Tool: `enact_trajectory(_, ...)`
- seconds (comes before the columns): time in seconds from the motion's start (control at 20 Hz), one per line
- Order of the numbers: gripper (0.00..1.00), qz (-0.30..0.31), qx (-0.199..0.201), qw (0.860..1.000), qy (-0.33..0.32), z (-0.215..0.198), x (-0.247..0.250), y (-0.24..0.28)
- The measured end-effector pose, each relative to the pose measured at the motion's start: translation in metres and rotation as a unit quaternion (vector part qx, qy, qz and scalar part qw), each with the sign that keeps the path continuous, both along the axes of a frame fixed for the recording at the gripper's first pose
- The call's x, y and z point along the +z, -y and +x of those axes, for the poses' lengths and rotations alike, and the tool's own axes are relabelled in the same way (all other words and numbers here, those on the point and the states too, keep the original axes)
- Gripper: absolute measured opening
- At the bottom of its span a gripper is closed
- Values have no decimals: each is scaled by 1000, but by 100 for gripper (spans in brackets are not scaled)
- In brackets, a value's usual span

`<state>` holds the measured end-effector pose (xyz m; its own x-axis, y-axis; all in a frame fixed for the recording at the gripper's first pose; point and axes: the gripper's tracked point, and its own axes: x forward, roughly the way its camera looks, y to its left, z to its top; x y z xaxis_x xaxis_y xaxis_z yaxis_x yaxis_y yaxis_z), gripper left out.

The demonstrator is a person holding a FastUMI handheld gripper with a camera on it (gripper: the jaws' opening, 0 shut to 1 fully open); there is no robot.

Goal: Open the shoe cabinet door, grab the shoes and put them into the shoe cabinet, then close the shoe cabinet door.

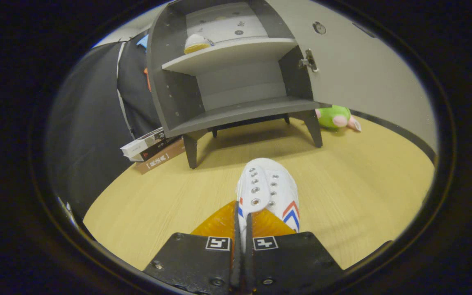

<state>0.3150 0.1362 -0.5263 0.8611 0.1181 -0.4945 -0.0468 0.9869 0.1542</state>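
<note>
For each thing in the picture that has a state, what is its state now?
Cabinet door: open, swung to the side.
Upper shelf: one shoe on it.
Lower shelf: bare.
White sneaker: pinched at its heel edge, toe toward the cabinet.
Gripper: shut on the sneaker.
Books: stacked flat.
Plush toy: lying down.

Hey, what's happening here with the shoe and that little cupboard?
A person's handheld gripper is shut on a white canvas sneaker with red and blue chevrons, pinching its side wall between the fingers, above a pale wooden tabletop. Beyond it stands a grey two-shelf shoe cabinet with its door swung open. A matching white sneaker already sits on the upper shelf. A green plush toy and a stack of books flank the cabinet.
</note>
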Motion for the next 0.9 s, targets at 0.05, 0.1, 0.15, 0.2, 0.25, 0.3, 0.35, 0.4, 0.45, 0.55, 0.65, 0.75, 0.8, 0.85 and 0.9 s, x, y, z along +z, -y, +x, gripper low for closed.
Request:
enact_trajectory(0.05,7,-8,0,1000,2,-7,1,3)
enact_trajectory(0.1,7,-10,2,1000,1,-15,5,7)
enact_trajectory(0.15,7,-11,4,1000,5,-19,9,9)
enact_trajectory(0.2,7,-13,4,1000,11,-18,14,10)
enact_trajectory(0.25,7,-14,2,1000,16,-18,20,10)
enact_trajectory(0.3,7,-19,3,1000,23,-19,26,9)
enact_trajectory(0.35,7,-25,5,999,35,-19,36,9)
enact_trajectory(0.4,7,-30,7,998,48,-22,50,11)
enact_trajectory(0.45,7,-33,8,998,59,-25,65,13)
enact_trajectory(0.55,7,-32,15,996,79,-31,95,17)
enact_trajectory(0.65,7,-28,18,995,95,-34,122,16)
enact_trajectory(0.75,7,-24,18,993,112,-35,152,18)
enact_trajectory(0.8,7,-25,18,992,121,-34,168,19)
enact_trajectory(0.85,7,-26,18,991,130,-31,184,21)
enact_trajectory(0.9,7,-26,18,990,138,-28,200,21)
